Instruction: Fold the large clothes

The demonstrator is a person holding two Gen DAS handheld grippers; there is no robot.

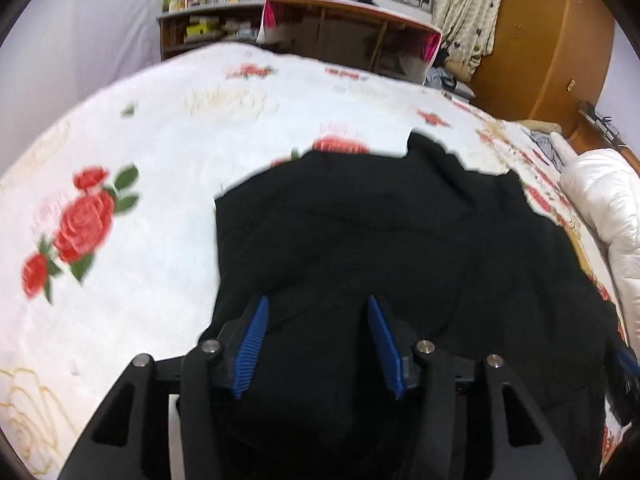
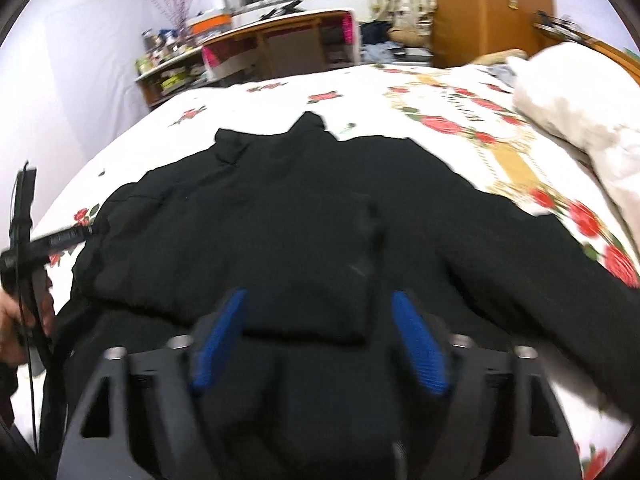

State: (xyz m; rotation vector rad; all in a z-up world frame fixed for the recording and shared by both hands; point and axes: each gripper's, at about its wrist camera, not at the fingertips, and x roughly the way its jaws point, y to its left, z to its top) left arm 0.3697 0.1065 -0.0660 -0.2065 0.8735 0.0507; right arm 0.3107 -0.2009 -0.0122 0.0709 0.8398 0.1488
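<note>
Over black jacket (image 1: 380, 240) on rose bedspread (image 1: 160, 152), both grippers' fingers apart, bedspread bare leftward.

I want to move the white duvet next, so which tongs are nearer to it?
Right, as far as I can tell. The right tongs hang open over the black coat, on the side toward the duvet. The left tongs sit farther across the coat.

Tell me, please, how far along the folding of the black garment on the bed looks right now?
Early to midway, I'd judge. Done: the black garment lies on the floral bedspread with a layer already lying over its near part. In hand: nothing; the left gripper and right gripper are both open above the cloth. Left: it still sprawls wide, so further folds into a compact stack remain.
</note>
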